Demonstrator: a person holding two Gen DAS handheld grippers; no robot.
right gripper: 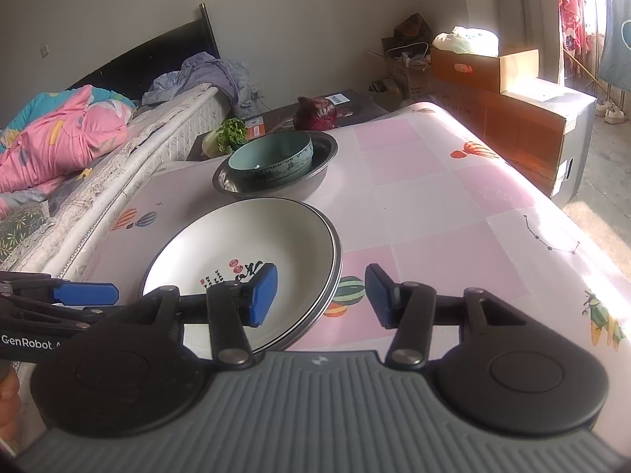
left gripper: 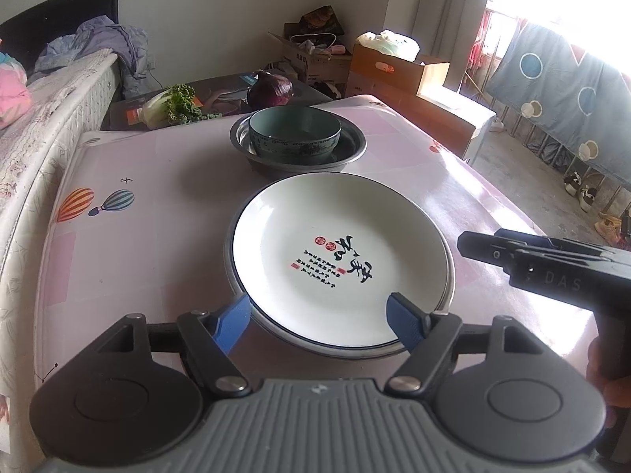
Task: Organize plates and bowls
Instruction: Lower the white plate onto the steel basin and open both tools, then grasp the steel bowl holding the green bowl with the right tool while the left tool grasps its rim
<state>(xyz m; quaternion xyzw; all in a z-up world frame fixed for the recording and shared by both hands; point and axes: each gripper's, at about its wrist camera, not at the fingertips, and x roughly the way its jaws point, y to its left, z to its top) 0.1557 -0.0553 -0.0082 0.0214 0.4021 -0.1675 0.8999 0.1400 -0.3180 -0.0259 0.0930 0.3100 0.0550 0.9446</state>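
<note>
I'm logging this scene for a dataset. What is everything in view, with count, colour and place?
plates: two stacked, white with dark rims, near table centre
bowl: one, pale teal, inside the metal basin
metal basin: one, silver, behind the plates
table: one, pink patterned cover
red cabbage: one, purple, low stand beyond the table
leafy greens: one bunch, green, same stand
cardboard boxes: several, brown, by the wall
bed: one, left side
left gripper: blue pads, jaws open around the plates' near edge
right gripper: blue pads, jaws open over the plates' right rim

Black linkage arms w/ silver pivot screws, blue ribbed pads, grey ridged body on left gripper [left gripper: 319, 317] & right gripper [right gripper: 321, 295]; "GenRobot" lettering.
</note>
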